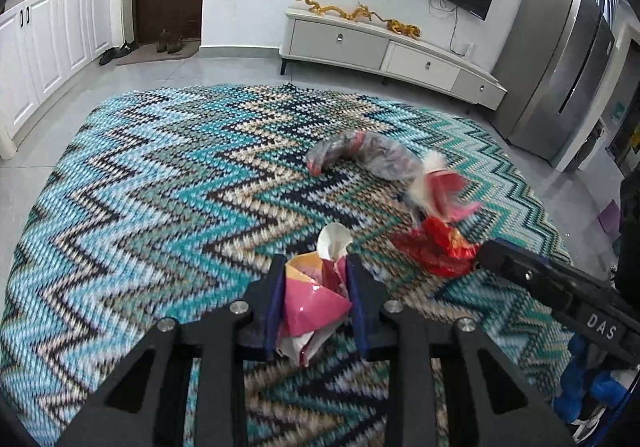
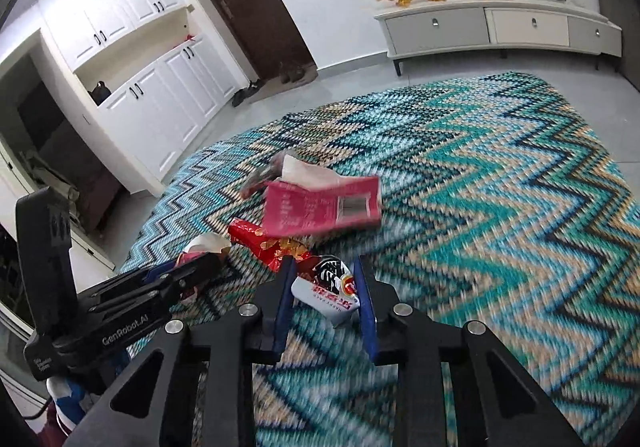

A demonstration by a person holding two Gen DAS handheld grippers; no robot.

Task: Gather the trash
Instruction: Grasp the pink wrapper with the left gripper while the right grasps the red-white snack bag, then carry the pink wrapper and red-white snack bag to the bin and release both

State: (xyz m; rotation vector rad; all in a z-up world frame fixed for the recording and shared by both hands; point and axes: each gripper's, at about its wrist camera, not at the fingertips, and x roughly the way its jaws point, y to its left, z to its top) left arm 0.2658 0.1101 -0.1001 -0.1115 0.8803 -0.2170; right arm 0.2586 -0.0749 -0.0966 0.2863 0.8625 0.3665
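Pink glossy paper sits crumpled between the blue pads of the left gripper [image 1: 314, 301]; the jaws pinch this pink wrapper [image 1: 316, 299] on both sides, its white inner flap poking up past the fingertips; it hangs just above the zigzag rug [image 1: 160, 187], so the left side looks to have its piece in hand. Ahead and to the right of those tips lies a red foil wrapper [image 1: 436, 251] on the rug; beyond it a blurred pink-and-white scrap [image 1: 440, 191], and further out a grey plastic bag [image 1: 360, 155], all loose and apart from the tongs. Over to the right gripper [image 2: 326, 297]; its jaws are drawn in around a small white packet [image 2: 328, 293] with red and black print, the pads seeming to press its edges; just past its tips sits the same red foil, and behind that a flat pink packet [image 2: 320, 207], smeared by motion. The step in hand reads as picking up litter, one piece per hand; no bin shows in either view, so the next move probably calls for lifting both pieces clear without snagging the foil, then carrying them to wherever the trash goes; the thin packet could slip if the grip is only on its edges.
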